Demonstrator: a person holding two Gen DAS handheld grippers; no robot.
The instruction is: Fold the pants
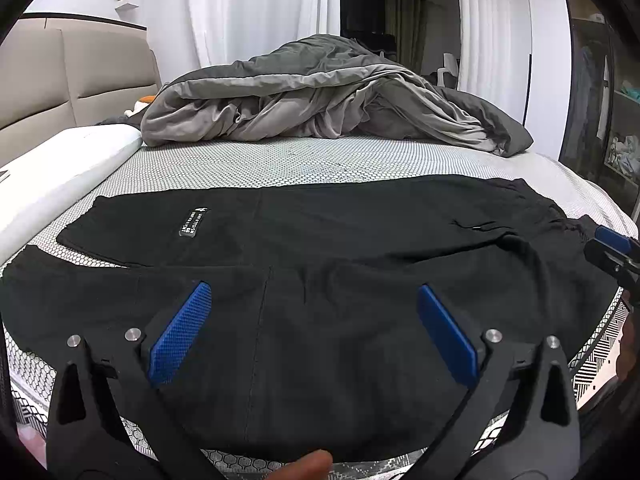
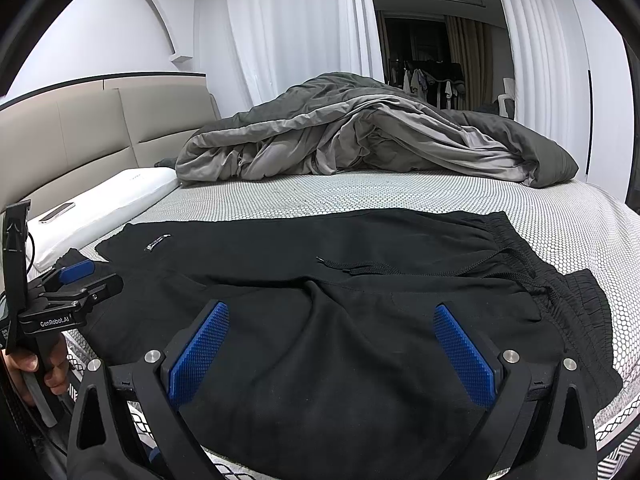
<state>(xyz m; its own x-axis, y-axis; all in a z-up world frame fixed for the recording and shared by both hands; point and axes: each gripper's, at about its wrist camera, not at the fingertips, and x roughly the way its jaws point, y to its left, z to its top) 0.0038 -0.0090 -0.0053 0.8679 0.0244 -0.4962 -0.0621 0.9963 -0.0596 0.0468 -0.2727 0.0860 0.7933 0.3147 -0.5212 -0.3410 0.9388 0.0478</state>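
Black jogger pants lay spread flat on the honeycomb-mesh mattress, legs toward the headboard side, unfolded.

Left gripper and right gripper hovered above the near leg, jaws spread wide, gripping nothing. Judged step: pre-grasp. Next move likely required pinching the near edge at hem and waistband.

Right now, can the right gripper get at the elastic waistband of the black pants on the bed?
Probably yes. The right gripper is open above the black pants, and the gathered elastic waistband lies uncovered just ahead to its right, with nothing between them.
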